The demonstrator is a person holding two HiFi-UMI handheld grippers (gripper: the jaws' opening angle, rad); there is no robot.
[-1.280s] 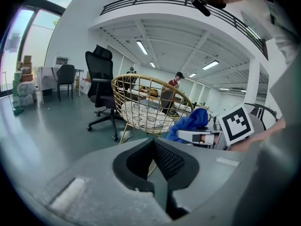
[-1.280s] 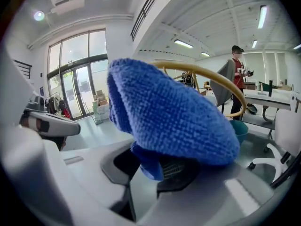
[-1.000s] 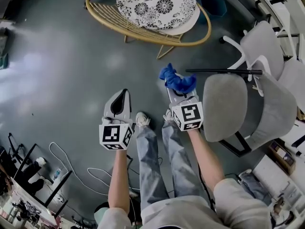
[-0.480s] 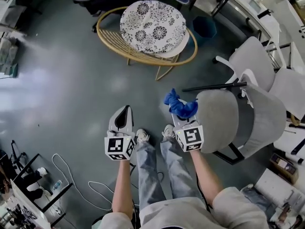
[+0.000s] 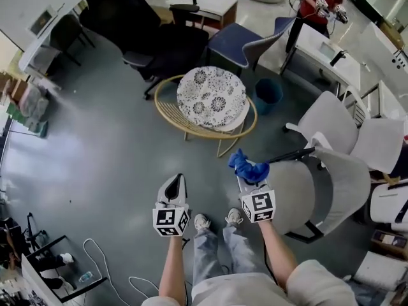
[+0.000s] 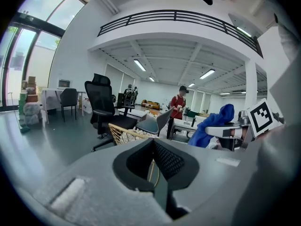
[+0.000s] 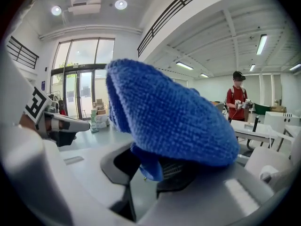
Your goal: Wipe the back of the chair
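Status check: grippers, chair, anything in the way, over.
Left gripper shut, empty. Right gripper shut on cloth. Chair just right of the cloth, no contact seen. Nothing visible between them.

Right hand-held gripper (image 5: 245, 174) holds blue cloth (image 5: 248, 168) beside grey chair (image 5: 303, 193).

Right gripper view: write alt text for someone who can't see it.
The right gripper is shut on a bunched blue cloth that fills the centre. Beyond it lies a bright office, with the left gripper at the left edge and a person in red standing far right.
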